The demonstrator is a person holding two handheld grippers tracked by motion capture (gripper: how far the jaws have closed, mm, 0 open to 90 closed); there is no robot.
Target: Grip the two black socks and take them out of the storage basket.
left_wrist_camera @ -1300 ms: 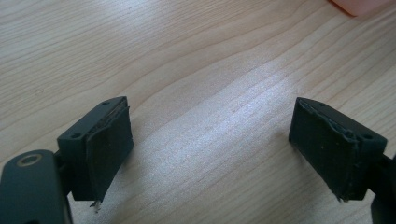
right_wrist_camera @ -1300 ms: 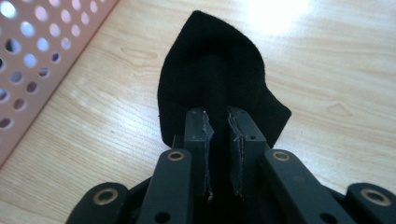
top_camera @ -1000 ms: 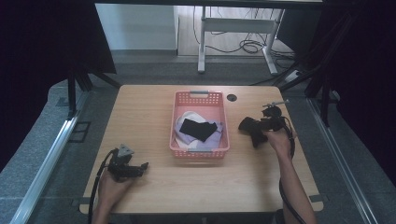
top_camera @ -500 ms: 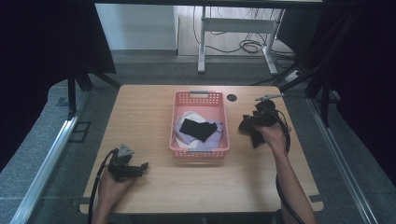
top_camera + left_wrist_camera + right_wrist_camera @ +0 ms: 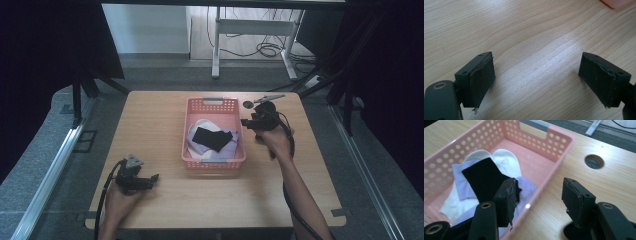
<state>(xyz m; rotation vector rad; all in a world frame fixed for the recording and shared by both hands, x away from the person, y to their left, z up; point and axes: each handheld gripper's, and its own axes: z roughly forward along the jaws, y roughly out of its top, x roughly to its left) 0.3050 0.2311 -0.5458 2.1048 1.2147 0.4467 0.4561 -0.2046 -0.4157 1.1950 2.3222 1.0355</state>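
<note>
Right tongs (image 5: 246, 121): I hold them just off the right rim of the basket, released and with nothing in them. In the right gripper view (image 5: 537, 200) one jaw hangs over the cloths and the other over bare wood, so the rim runs between them; I judge that stance suits a reach inward for a piece.

Left tongs (image 5: 151, 178): parked low on the near left of the tabletop, well apart from the basket, jaws spread wide. The left gripper view (image 5: 536, 82) shows bare wood grain between them. I keep them there as the idle hand, out of the working side's way.

Basket (image 5: 215, 101): pink, perforated, handle slot at the far end, standing mid-tabletop so either hand can reach it.

Black cloth (image 5: 485, 178): the piece nearest my right tongs, lying flat on top of the pile inside the basket, just beside the left jaw tip.

White cloth (image 5: 506, 160): under the black piece, toward the far end.

Lilac cloth (image 5: 459, 181): folded beneath and beside the black piece, along the near half.

Tabletop (image 5: 150, 120): light wood; a round cable hole (image 5: 594, 161) sits beyond the right tongs.
</note>
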